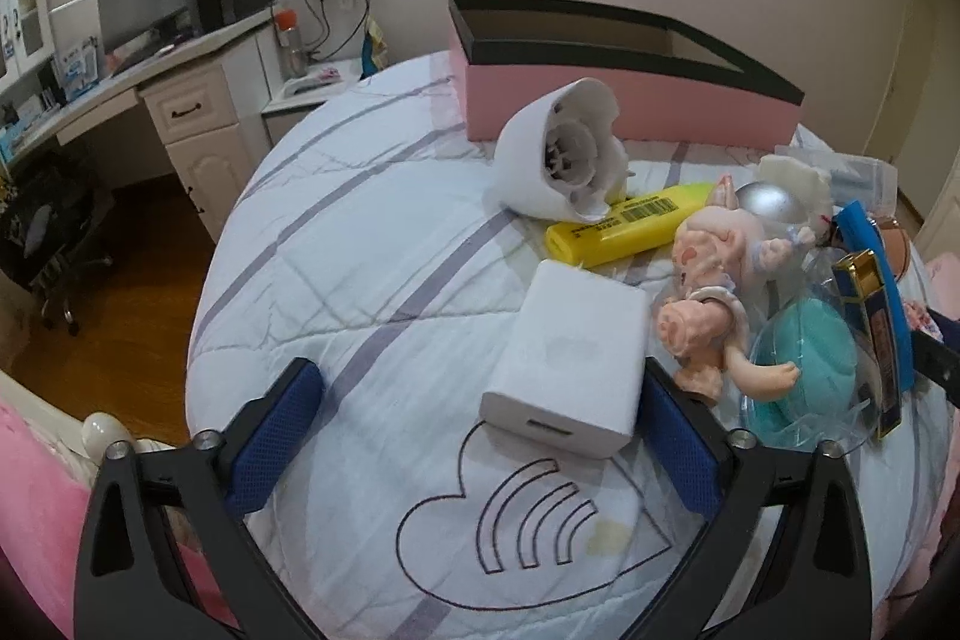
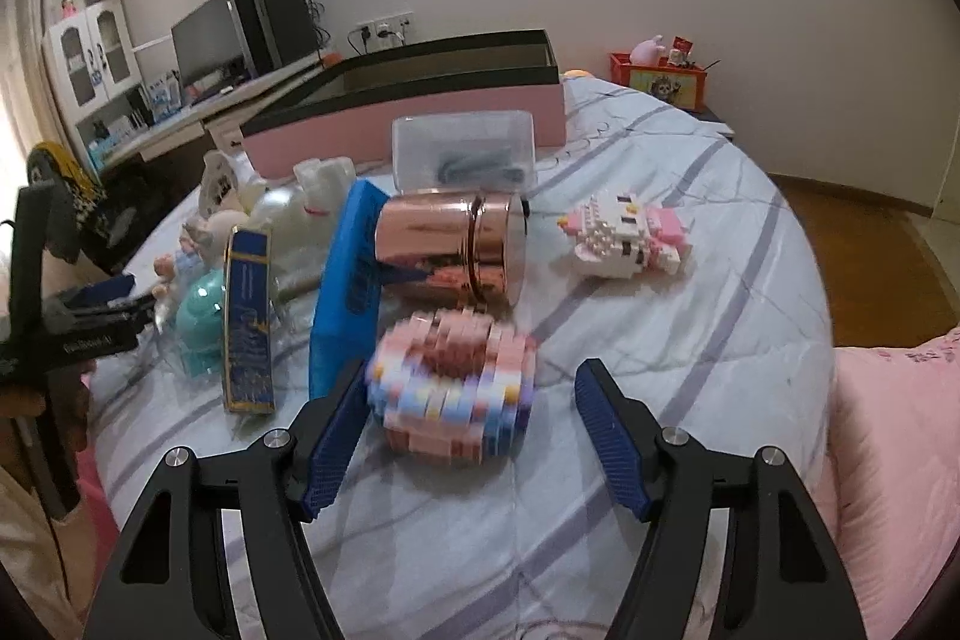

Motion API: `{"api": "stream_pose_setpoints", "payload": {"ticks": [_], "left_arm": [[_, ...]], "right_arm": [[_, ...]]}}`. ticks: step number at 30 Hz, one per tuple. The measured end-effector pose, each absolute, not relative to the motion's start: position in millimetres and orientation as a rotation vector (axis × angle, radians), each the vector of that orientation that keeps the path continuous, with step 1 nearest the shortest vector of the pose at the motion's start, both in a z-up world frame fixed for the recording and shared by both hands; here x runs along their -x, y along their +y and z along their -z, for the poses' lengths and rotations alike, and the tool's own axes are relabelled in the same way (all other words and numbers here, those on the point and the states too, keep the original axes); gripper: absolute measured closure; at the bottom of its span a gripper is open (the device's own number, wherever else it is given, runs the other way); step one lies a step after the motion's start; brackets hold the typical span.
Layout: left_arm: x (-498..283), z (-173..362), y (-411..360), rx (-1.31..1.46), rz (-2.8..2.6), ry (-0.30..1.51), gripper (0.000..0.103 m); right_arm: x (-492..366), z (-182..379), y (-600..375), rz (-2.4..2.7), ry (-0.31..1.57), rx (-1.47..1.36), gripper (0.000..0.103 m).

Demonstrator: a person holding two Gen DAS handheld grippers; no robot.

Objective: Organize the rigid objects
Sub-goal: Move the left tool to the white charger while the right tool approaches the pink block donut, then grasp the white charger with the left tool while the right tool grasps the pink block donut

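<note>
Pink box [image 1: 630,112] at bed's far edge, open-topped, inside hidden | clear lidded case [image 2: 462,151] holds dark bits, hard to make out | two brick-built toys: blurred one [image 2: 453,385] between spread right tongs [image 2: 474,436], other [image 2: 627,241] well apart | left tongs [image 1: 480,436] gaping, white block [image 1: 570,364] against one pad.

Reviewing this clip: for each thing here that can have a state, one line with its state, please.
left gripper: open, white box beside one finger
right gripper: open around the brick block
pink box: lid off, upright
white box: lying flat
yellow bottle: on its side
rose-gold canister: on its side
clear case: shut
brick block: blurred
</note>
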State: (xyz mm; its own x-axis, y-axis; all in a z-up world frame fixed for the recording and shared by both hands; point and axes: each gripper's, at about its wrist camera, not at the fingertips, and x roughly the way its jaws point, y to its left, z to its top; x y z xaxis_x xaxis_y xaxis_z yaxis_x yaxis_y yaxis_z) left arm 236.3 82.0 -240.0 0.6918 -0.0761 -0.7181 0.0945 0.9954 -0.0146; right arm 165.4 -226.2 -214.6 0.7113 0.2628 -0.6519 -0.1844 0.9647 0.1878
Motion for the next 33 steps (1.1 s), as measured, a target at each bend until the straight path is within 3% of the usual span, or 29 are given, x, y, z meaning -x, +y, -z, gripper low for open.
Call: {"api": "stream_pose_setpoints", "payload": {"ticks": [1,2,6,13,15,25,33], "left_arm": [[-233.8,238.3,78.6,-0.027,0.111,0.79,0.024],[-232.0,237.1,74.0,-0.041,0.112,0.78,0.04],[-227.4,236.3,62.4,-0.076,0.127,0.769,0.06],[-224.5,234.9,63.2,-0.044,0.11,0.781,0.062],[-218.8,234.3,62.7,-0.041,0.096,0.764,0.063],[-195.3,208.5,56.9,-0.03,0.103,0.702,0.063],[-223.6,163.6,39.3,-0.051,0.171,0.628,0.062]], "right_arm": [[-168.8,215.2,-227.7,-0.259,0.742,-0.12,0.032],[-170.4,215.3,-226.8,-0.263,0.742,-0.114,0.032],[-173.0,215.4,-224.4,-0.27,0.744,-0.089,0.036],[-174.2,217.3,-219.8,-0.252,0.744,-0.078,0.037],[-171.5,215.8,-216.7,-0.237,0.732,-0.045,0.048],[-159.4,191.1,-216.9,-0.288,0.679,-0.009,0.048],[-196.8,140.8,-210.3,-0.356,0.596,0.012,0.048]]}}
